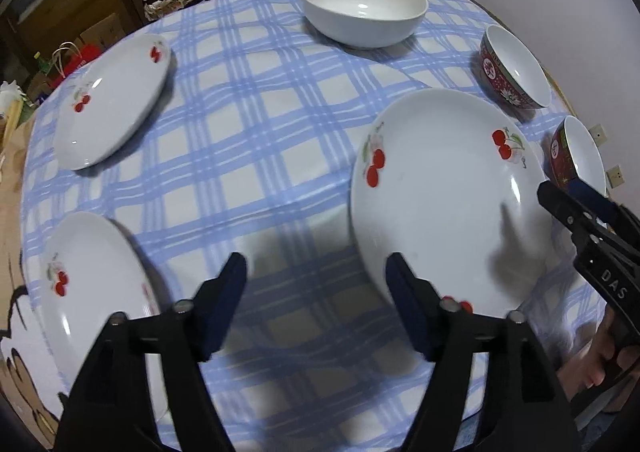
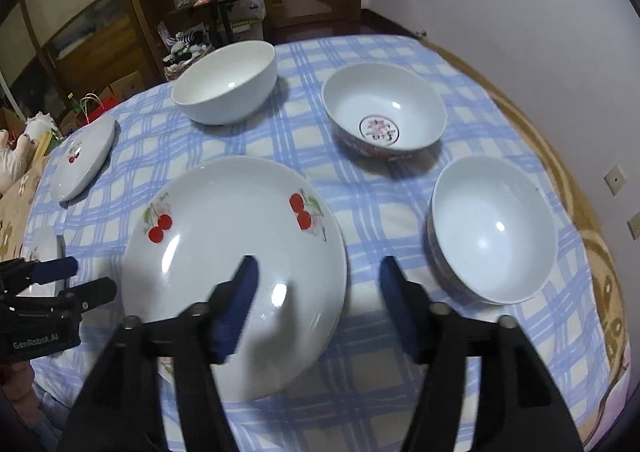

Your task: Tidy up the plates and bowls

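A round table under a blue check cloth (image 1: 256, 124) carries the crockery. The big cherry plate (image 1: 444, 196) lies in the middle, near the front edge. It seems to rest on another plate, since a cherry-printed rim shows beneath its near edge, though blur makes this uncertain. Two more cherry plates sit to its left: a far plate (image 1: 114, 100) and a near plate (image 1: 92, 292), well apart from each other. A plain white bowl (image 1: 362, 6) stands at the back. To the right are two bowls patterned red outside: the far one (image 2: 384, 116) has a red mark in its bottom, the near one (image 2: 494, 230) is plain white inside. Beyond the table are wooden cabinets (image 2: 100, 12), bags and clutter on the floor.

The left gripper (image 1: 316, 272) hangs over bare cloth just left of the big plate, jaws wide, nothing between them; its right finger overlaps the plate's edge in view. The right gripper (image 2: 318, 272) hangs over the big plate's right rim, jaws wide, holding nothing.
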A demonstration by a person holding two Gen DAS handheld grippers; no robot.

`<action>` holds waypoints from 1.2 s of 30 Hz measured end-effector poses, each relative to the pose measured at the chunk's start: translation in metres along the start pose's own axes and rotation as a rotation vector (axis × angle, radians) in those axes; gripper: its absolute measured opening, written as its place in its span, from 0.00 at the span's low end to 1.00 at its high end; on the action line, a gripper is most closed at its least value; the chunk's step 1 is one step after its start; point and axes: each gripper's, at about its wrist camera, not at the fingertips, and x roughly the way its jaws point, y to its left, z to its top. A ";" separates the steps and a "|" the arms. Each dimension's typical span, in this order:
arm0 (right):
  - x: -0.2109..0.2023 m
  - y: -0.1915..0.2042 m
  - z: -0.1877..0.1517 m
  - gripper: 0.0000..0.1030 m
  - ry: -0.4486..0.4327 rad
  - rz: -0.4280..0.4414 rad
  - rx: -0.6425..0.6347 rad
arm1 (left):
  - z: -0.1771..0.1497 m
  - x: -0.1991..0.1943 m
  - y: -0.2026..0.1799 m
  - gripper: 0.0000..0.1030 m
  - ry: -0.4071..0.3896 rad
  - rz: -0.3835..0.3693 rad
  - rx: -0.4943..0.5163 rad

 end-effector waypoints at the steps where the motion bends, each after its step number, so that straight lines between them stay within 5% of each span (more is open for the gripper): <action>1: -0.002 0.001 0.000 0.74 -0.002 -0.008 -0.003 | -0.001 -0.004 0.002 0.78 -0.004 0.005 -0.003; 6: -0.015 0.003 -0.003 0.88 -0.022 0.010 0.022 | -0.006 -0.021 0.003 0.84 -0.013 0.049 0.023; 10: -0.025 0.012 -0.002 0.89 -0.039 0.037 0.011 | -0.009 -0.035 0.005 0.85 -0.030 0.099 0.042; 23: -0.058 0.048 0.005 0.89 -0.113 0.095 -0.014 | -0.021 -0.082 0.038 0.85 -0.079 0.101 -0.022; 36: -0.066 0.087 0.017 0.89 -0.145 0.223 -0.033 | -0.029 -0.126 0.096 0.85 -0.199 0.244 -0.053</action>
